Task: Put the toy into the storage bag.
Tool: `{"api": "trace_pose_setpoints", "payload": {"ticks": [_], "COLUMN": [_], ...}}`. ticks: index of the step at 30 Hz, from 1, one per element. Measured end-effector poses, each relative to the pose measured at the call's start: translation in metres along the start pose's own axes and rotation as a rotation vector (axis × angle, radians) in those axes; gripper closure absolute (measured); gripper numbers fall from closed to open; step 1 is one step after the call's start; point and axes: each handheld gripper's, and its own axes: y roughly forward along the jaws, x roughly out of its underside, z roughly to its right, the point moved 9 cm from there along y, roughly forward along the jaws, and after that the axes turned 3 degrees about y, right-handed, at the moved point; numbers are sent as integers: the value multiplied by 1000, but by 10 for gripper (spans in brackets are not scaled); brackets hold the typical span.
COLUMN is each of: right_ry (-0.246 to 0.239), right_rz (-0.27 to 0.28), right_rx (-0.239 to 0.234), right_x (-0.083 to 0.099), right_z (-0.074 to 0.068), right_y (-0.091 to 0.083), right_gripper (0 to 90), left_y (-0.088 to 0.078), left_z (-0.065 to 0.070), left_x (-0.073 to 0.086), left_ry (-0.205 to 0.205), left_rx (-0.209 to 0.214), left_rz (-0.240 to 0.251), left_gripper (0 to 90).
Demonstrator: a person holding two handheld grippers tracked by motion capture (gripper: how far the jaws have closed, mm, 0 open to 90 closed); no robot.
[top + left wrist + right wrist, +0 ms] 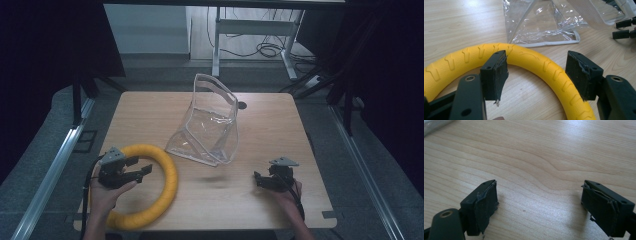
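Left gripper view showed the left gripper (537, 75) spread wide over the yellow ridged foam ring (531, 61) — ungrasped, so closing came next — while the right gripper (544, 207) gaped idle over the wooden table (549, 152).

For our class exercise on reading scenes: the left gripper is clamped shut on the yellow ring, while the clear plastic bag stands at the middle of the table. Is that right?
Not quite. The left gripper is open: in the left gripper view its jaws stand wide apart over the yellow ring, pressing on nothing. The clear plastic bag does stand at the middle of the table.
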Motion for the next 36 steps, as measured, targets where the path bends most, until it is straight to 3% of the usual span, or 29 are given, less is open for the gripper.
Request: {"api": "trace_pose_setpoints", "payload": {"ticks": [7, 11, 14, 19, 22, 24, 25, 26, 32, 36], "right_ry": [-9, -10, -12, -17, -18, -19, -18, -18, -17, -16], "right_rz": [1, 3, 5, 8, 8, 8, 8, 8, 10, 10], "right_rx": [-4, -8, -9, -12, -15, -16, -17, -16, -17, -17], "right_x": [0, -1, -1, -1, -1, -2, -1, -2, -3, -3], "right_z": [-1, -2, -2, -2, -2, -3, -3, -3, -3, -3], "right_y": [0, 0, 0, 0, 0, 0, 0, 0, 1, 1], "right_gripper": [153, 167, 174, 186, 188, 190, 190, 190, 191, 191], "left_y": [-5, -4, -2, 2, 1, -3, -6, -7, -11, -13], "left_z": [-4, -8, -7, 2, 7, 12, 18, 19, 14, 20], "left_x": [-2, 1, 0, -1, -4, -5, -4, -2, 7, 12], "left_ry": [-21, -28, -19, 52, 67, 81, 85, 83, 70, 78], "left_rx": [2, -8, -5, -5, 5, 29, 73, 84, 116, 154], "left_rz": [34, 30, 25, -24, -30, -27, -32, -36, -85, -124], "left_gripper": [355, 356, 355, 370, 371, 369, 364, 361, 366, 368]}}
